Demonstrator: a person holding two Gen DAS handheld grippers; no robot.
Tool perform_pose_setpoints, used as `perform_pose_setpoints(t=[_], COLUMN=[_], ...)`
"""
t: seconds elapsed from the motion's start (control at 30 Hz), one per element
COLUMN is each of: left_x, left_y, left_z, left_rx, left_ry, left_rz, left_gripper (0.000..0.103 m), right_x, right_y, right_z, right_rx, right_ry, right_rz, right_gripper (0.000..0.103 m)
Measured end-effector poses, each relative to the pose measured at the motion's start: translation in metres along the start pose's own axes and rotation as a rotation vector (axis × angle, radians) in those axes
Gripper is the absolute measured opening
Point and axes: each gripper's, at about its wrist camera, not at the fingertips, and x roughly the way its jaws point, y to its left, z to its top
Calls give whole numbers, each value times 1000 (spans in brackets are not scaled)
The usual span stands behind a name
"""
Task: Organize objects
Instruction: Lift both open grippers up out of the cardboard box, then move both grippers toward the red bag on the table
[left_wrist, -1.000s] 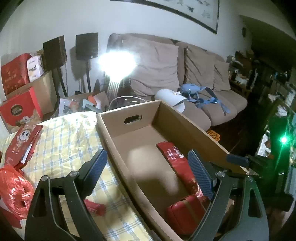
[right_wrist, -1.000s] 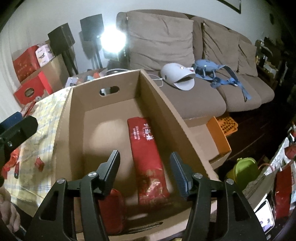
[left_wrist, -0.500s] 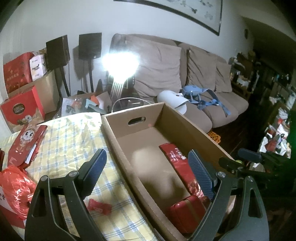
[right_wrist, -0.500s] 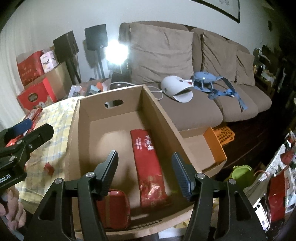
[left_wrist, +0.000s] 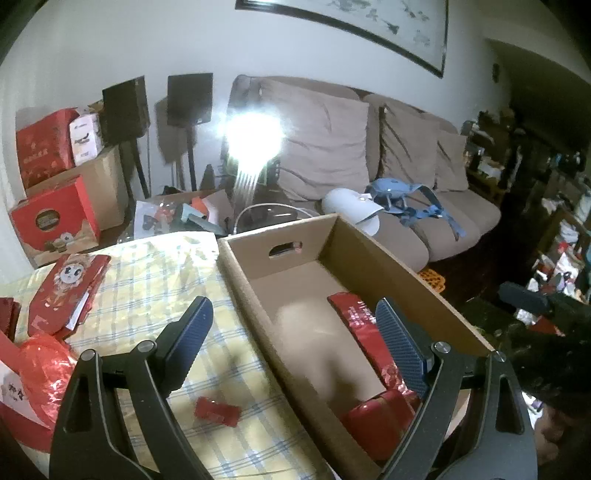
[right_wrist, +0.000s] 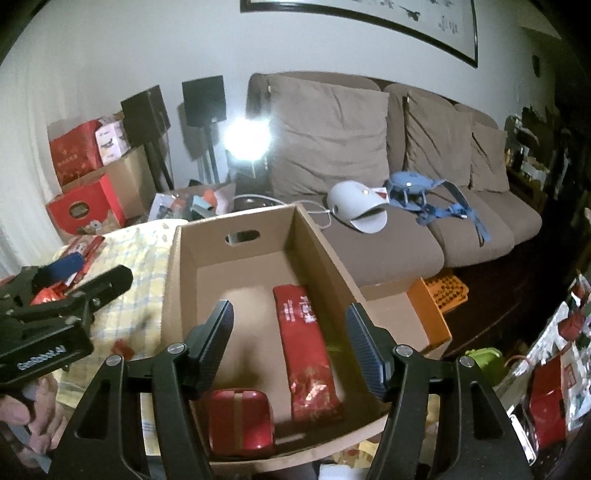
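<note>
Currently left hand-held gripper (left_wrist: 291, 339) spread wide, empty; small red packet (left_wrist: 218, 411) lies on tabletop (left_wrist: 147, 280) at its 7 o'clock (long axis 3-to-9). Right hand-held gripper (right_wrist: 288, 332), just opening, empty, over cardboard box (right_wrist: 173, 280).

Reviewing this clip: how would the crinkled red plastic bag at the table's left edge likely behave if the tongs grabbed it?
The red plastic bag looks thin and crumpled, so it would probably be floppy and sag when lifted. Its glossy film may slip between the pads. It seems light, likely to drag across the checked cloth rather than tip.
</note>
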Motion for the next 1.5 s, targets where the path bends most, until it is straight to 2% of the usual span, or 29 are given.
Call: perform_pose_setpoints(t=[0.4,0.73,0.87,1.03,1.13,1.27,1.4,1.5], left_x=[-15,-25,-41,-77,-96,-118,-127,-126], left_y=[23,48,75,121,153,187,206,208], left_z=[6,2,8,19,18,8,-10,-22], left_rx=[-33,-52,-79,-116,-151,-176,-202,-199], left_ry=[-24,7,21,-23,-20,-27,-7,13], left_rz=[52,115,158,254,294,341,305,283], left_gripper=[89,89,89,89,97,97,99,99], right_x=[-27,-44,-53,-64,-80,-95,-92,-67], right_y=[5,23,28,42,52,64,90,118], right_z=[7,9,11,12,11,10,6,-3], right_rx=[9,-27,-35,-62,-80,-101,-152,-222], right_ry=[-68,-113,-131,-152,-195,-221,-215,-163], right_rz=[52,86,109,138,175,216,251,306], right_gripper=[67,67,67,69,70,72,73,73])
